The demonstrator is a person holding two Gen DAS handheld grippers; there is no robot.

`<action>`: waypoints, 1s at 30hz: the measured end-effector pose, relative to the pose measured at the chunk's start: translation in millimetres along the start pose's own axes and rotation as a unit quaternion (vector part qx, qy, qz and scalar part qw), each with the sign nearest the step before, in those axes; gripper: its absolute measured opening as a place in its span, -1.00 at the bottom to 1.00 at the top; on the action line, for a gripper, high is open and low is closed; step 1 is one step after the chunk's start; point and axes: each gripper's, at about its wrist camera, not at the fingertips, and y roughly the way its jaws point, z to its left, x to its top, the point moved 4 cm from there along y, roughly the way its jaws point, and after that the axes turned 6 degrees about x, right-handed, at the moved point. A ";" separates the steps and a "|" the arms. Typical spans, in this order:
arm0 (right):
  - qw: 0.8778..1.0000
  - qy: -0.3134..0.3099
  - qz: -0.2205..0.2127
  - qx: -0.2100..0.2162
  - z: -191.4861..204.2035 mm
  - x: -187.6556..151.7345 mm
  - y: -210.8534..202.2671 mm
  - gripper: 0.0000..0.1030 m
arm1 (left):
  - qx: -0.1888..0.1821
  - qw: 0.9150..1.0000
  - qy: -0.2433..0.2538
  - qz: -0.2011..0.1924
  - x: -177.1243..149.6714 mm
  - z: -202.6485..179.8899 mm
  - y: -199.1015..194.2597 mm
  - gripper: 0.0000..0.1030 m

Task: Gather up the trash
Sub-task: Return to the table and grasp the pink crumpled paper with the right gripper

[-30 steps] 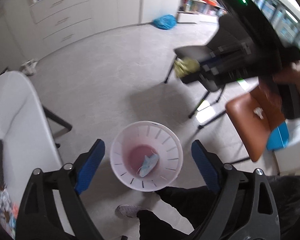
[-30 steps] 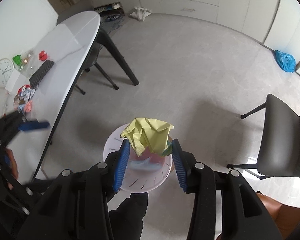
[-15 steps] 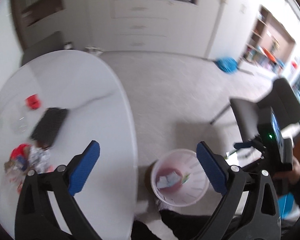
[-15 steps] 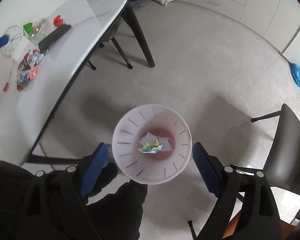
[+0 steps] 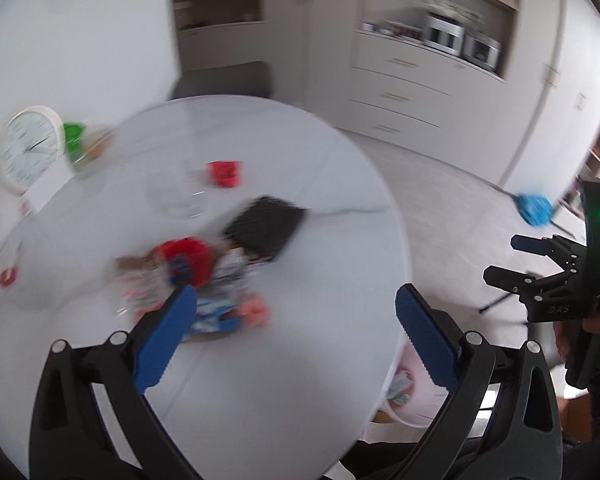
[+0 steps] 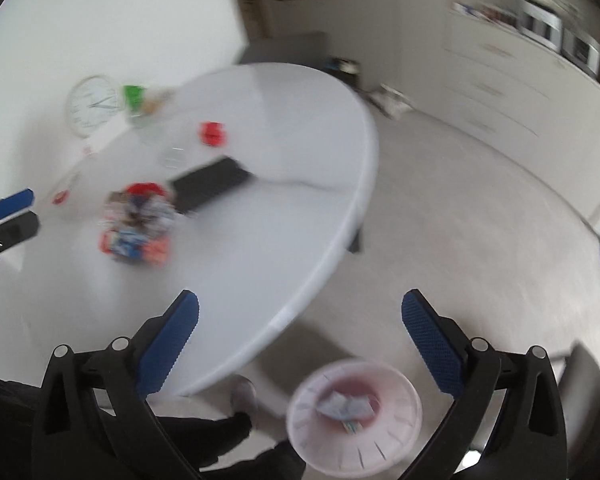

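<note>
A heap of crumpled colourful wrappers lies on the white round table, just beyond my left gripper, which is open and empty above the tabletop. The same trash heap shows left of centre in the right wrist view. My right gripper hangs over the table's edge; its jaws are opening with nothing between them. The pink slotted bin stands on the floor below it with wrappers inside. Both views are motion-blurred.
On the table lie a black keyboard, a small red object, a white clock and a green item. A blue bag lies on the floor. The person's shoe is beside the bin.
Both grippers swung up from over the bin toward the table. The right gripper let go of the yellow crumpled wrapper, which dropped into the bin, and its jaws spread wide.
</note>
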 end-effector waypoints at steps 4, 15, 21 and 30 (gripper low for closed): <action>0.998 -0.031 0.012 0.046 51.2 18.3 41.5 0.95 | 0.038 0.999 -0.036 0.008 -14.3 46.0 1.7 0.85; 0.983 -0.136 0.083 0.090 155.3 12.3 165.4 0.87 | 0.084 0.991 -0.092 0.044 -47.6 132.2 29.4 0.85; 0.980 -0.133 0.128 0.078 156.4 4.5 214.8 0.50 | 0.086 0.989 -0.101 0.062 -57.1 157.5 45.9 0.85; 0.975 -0.143 0.157 0.067 157.0 0.6 239.1 -0.01 | 0.081 0.988 -0.106 0.074 -60.5 173.4 66.9 0.85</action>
